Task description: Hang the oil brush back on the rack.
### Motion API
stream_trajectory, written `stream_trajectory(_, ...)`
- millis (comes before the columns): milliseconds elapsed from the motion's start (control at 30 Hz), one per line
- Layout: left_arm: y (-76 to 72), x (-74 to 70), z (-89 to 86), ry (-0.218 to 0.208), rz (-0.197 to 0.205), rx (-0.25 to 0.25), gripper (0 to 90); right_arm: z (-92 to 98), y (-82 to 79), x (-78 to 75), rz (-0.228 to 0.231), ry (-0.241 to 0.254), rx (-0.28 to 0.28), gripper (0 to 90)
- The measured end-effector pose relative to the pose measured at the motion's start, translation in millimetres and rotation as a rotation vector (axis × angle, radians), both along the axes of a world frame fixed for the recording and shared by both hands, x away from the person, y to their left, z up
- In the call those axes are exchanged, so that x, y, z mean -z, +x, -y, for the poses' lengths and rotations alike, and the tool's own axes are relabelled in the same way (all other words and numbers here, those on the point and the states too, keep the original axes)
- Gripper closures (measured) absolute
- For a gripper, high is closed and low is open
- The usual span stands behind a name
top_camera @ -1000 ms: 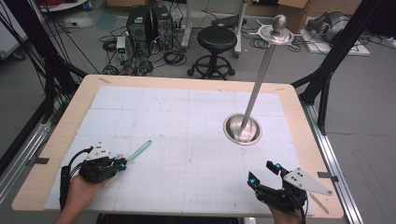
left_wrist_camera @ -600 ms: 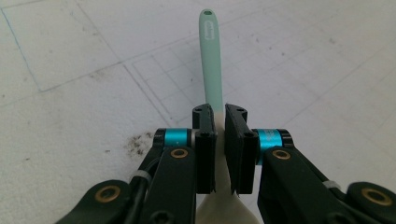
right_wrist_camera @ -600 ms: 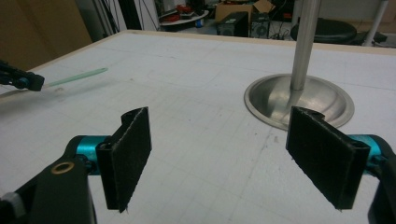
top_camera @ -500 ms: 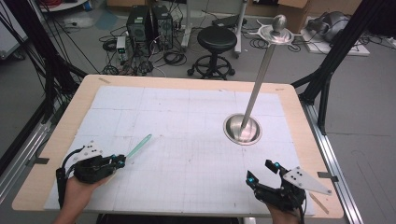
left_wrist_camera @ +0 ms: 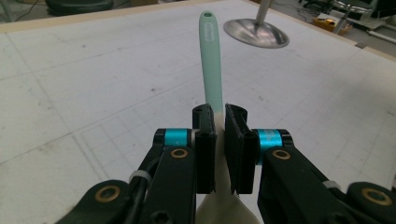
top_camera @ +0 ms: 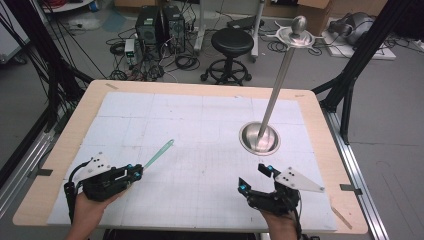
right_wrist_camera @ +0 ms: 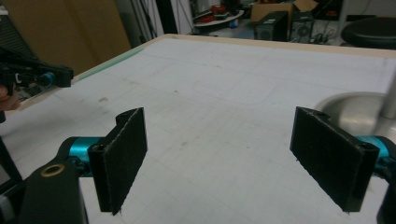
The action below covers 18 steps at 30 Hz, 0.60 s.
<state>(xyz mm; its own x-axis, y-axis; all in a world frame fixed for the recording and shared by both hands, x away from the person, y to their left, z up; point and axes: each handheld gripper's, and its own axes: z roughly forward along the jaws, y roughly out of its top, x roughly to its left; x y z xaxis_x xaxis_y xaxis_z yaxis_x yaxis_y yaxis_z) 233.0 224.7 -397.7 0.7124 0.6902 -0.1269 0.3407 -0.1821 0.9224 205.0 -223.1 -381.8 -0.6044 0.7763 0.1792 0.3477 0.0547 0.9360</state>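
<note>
I see a pale green spatula [left_wrist_camera: 211, 56] pinched in my left tongs [left_wrist_camera: 220, 122]. Its slim handle points away from the tongs, forward and toward the table's middle, ending in a small hole at the tip. In the left gripper view, the two black jaws press on the handle where it meets the cream-coloured blade [left_wrist_camera: 224, 210], which widens out below the jaws. From the high view, the spatula [top_camera: 158, 153] is raised just above the white gridded mat [top_camera: 200, 125] near the front left of the table [top_camera: 70, 135], with my left tongs [top_camera: 135, 171] gripped by a hand [top_camera: 87, 212] entering from the bottom edge.

My right tongs [top_camera: 254, 177] hover near the front right of the table, jaws spread wide with nothing between them. In the right gripper view, the mat shows through the gap.

Beyond the right tongs stands a metal stand: a round steel base [top_camera: 259, 138] on the mat with a tall pole [top_camera: 278, 82] rising from it, topped by a small dish and ball. Past the table, a black stool [top_camera: 233, 42] and computer towers [top_camera: 157, 27] stand on the floor.
</note>
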Motion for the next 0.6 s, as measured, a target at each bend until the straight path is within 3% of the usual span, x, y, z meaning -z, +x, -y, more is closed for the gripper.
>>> stream_trajectory(500,-21.9,-11.6,43.3,-0.046,0.107,0.092,82.3,-62.9,24.7,-5.3,-0.019,0.068,-0.135,17.9)
stream_trajectory(600,-25.5,-16.0,52.6,-0.064,0.127,0.107,82.3,-77.9,30.9,-8.2,-0.041,0.098,-0.172,20.5)
